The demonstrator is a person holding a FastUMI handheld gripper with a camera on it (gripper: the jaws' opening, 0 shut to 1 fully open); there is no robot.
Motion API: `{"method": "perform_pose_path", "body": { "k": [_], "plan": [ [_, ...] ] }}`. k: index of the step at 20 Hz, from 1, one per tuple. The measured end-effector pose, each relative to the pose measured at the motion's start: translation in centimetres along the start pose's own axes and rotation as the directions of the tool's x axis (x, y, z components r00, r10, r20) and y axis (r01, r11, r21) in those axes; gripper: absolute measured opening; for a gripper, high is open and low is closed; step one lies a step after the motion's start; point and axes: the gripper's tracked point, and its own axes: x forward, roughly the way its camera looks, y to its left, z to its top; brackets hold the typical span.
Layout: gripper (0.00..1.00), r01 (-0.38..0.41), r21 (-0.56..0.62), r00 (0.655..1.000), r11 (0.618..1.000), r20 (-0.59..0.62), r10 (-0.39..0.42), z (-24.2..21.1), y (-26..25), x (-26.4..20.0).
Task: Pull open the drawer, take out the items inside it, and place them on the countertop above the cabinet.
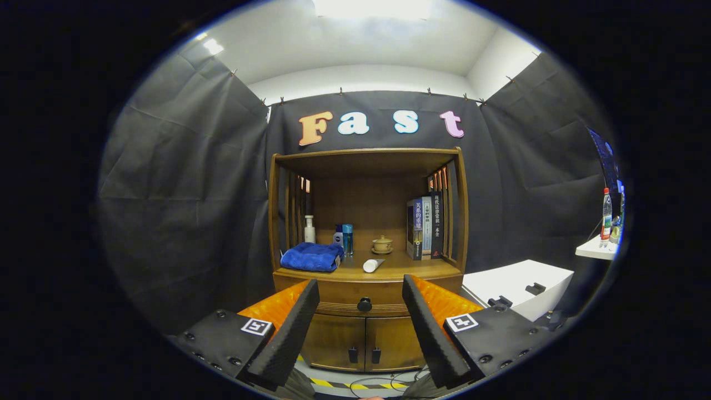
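The claw (361, 333) hangs with its fingers spread apart, holding nothing, well short of the wooden cabinet (366, 333). The drawer (383, 291) is closed, its round knob (364, 304) between the fingers and beyond them. A blue towel (311, 257) lies at the worktop's (400, 270) left edge, a white tube (372, 265) near its front edge

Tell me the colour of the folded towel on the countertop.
Blue towel, clearest in the gripper view.

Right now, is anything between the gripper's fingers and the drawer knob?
No. In the gripper view, the open gripper frames the drawer knob beyond its fingers, with only bare air in between.
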Motion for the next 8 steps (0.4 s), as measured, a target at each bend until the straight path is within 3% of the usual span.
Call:
{"method": "perform_pose_path", "body": {
  "k": [8],
  "plan": [
    [0.98,-0.009,0.001,1.000,1.000,-0.011,0.009,-0.56,0.50,0.15]
  ]
}}
